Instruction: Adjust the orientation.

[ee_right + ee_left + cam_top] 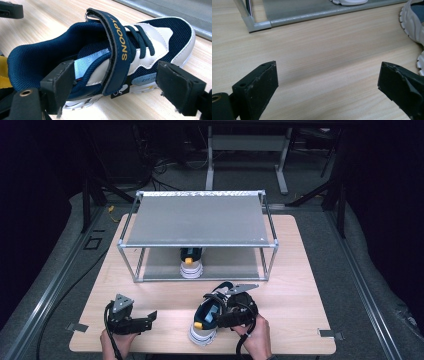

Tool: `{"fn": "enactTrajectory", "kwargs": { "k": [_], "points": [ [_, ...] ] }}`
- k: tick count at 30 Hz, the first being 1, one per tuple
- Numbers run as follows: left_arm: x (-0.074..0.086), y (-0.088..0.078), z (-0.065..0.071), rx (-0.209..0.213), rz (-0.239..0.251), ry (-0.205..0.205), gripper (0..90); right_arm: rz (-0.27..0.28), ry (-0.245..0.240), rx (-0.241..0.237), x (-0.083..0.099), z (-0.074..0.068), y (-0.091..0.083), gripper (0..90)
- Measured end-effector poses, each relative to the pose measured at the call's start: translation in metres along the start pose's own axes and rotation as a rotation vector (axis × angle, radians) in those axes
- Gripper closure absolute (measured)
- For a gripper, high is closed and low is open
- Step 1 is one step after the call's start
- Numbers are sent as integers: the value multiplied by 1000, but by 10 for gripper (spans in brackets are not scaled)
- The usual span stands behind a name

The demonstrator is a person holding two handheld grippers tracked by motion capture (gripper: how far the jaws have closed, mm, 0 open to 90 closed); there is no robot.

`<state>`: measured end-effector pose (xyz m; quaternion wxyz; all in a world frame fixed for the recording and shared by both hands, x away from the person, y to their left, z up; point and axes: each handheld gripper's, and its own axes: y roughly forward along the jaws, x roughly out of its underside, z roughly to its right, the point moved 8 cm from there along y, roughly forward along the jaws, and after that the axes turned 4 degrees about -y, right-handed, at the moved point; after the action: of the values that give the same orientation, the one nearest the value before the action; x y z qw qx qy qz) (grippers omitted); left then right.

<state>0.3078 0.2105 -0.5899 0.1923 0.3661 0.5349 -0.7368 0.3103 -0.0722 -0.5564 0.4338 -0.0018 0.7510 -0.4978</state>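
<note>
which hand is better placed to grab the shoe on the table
Right, likely. The right gripper has one jaw inside the shoe and one outside its side wall, not yet closed. The left gripper is open over bare table, shoe off to its side.

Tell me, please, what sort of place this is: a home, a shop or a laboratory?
Probably a laboratory or recording room. A light wooden table stands on grey carpet and carries a grey metal two-level rack. Black equipment frames and loose cables lie behind it, in a dark surround.

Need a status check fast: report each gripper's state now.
Left gripper: open, nothing between its jaws.
Right gripper: open around the blue shoe, one jaw inside it, not clamped.
</note>
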Motion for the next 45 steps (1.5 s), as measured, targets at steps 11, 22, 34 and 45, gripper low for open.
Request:
{"fn": "enactTrajectory", "kwargs": {
  "k": [11, 22, 34, 45],
  "points": [
    [4, 4, 2, 14, -3, -22, 29, -16, 3, 49, 6, 17, -3, 152],
    [9, 8, 7, 14, -18, -12, 29, -24, 29, 117, 15, 51, -16, 158],
    [9, 7, 5, 11, -14, -14, 29, -37, 48, 178, 14, 84, -24, 158],
    [9, 5, 5, 10, -13, -13, 28, 35, 68, 143, 17, 82, -48, 150]
  ]
}}
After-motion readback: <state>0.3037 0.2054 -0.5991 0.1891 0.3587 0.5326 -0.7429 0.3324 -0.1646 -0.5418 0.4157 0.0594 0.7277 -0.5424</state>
